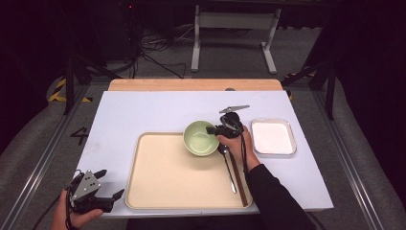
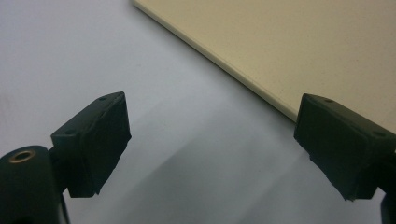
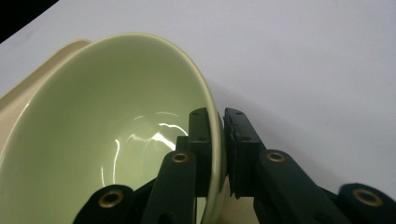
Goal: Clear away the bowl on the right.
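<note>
The pale green, round, glossy bowl (image 1: 201, 138) sits at the far right corner of the tray, its rim clamped between the jaws of the right gripper (image 1: 214, 130). In the right gripper view one black pad presses the inside of the bowl's (image 3: 93, 140) wall and the other the outside, with the rim standing up between them, so the right gripper (image 3: 217, 140) is closed on the bowl.

Going by size: the white rectangular tabletop (image 1: 143, 110) carries everything, with a strip of light wooden board (image 1: 191, 85) along its far edge. On it lies the large cream-coloured rectangular plastic tray (image 1: 167, 177), whose edge also crosses the left gripper view (image 2: 280, 51). To the right of the tray, just apart from it, is a smaller white rectangular dish with a raised rim (image 1: 273, 137).

The right hand (image 1: 234, 141) reaches in over the tray's right side. Beneath it, along that side of the tray, lie a long metal spoon (image 1: 229, 170) and, just beside it, a dark brown pair of chopsticks (image 1: 239, 182), both running toward the near edge.

The left gripper (image 1: 103, 184) rests at the table's near left corner, beside the tray, held in the left hand (image 1: 72, 215). Its jaws stand wide apart over bare table with nothing between them, as the left gripper view (image 2: 212, 140) shows.
</note>
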A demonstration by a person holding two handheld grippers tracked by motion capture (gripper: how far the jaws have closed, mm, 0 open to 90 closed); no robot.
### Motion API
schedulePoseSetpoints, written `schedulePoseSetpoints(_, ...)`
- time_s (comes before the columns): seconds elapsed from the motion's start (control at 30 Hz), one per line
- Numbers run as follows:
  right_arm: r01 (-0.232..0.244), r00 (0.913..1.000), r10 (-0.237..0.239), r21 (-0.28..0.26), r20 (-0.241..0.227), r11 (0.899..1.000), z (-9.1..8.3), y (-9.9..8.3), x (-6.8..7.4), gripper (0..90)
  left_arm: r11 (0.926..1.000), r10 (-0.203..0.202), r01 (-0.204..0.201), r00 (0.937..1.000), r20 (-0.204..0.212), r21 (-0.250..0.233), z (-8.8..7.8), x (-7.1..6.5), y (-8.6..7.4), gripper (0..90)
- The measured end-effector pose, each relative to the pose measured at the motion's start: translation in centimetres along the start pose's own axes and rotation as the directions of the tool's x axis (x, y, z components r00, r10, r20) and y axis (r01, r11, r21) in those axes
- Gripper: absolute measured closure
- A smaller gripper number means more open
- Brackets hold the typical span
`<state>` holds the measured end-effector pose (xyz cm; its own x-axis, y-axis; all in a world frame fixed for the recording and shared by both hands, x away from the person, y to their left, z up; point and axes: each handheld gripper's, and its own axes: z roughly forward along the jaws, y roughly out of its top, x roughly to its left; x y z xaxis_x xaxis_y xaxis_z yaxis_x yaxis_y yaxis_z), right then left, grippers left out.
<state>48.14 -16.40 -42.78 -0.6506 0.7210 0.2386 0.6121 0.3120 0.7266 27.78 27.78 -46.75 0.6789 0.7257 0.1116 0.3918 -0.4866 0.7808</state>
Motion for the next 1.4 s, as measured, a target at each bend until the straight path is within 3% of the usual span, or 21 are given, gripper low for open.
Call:
schedulePoseSetpoints(0.2, 0.028, 0.9990, -0.029, 0.018, 0.034, 0.999, 0.6, 0.1, 0.3, 82.9, 1.0000, -0.002, 0.002, 1.0000, -0.002, 0.002, 0.0, 0.0, 0.0, 11.0)
schedulePoseSetpoints(0.6, 0.082, 0.9950, -0.083, 0.028, 0.055, 0.996, 1.2, 0.2, 0.9, 82.8, 1.0000, -0.002, 0.003, 1.0000, -0.002, 0.002, 0.0, 0.0, 0.0, 10.9)
schedulePoseSetpoints(0.87, 0.114, 0.9912, -0.118, 0.058, 0.060, 0.992, 1.1, 0.2, 1.0, 73.2, 1.0000, -0.007, 0.007, 1.0000, 0.000, 0.000, 0.1, 0.0, -0.1, 10.9)
schedulePoseSetpoints(1.17, 0.142, 0.9866, -0.141, -0.011, 0.083, 0.990, -0.3, 0.4, 1.3, 64.1, 1.0000, -0.007, 0.007, 1.0000, 0.002, 0.006, 0.0, 0.1, -0.1, 10.9)
schedulePoseSetpoints(1.4, 0.180, 0.9819, -0.178, -0.028, 0.066, 0.983, -1.6, 0.6, 1.9, 60.1, 1.0000, -0.006, 0.006, 1.0000, 0.002, 0.003, 0.0, 0.0, -0.1, 10.9)
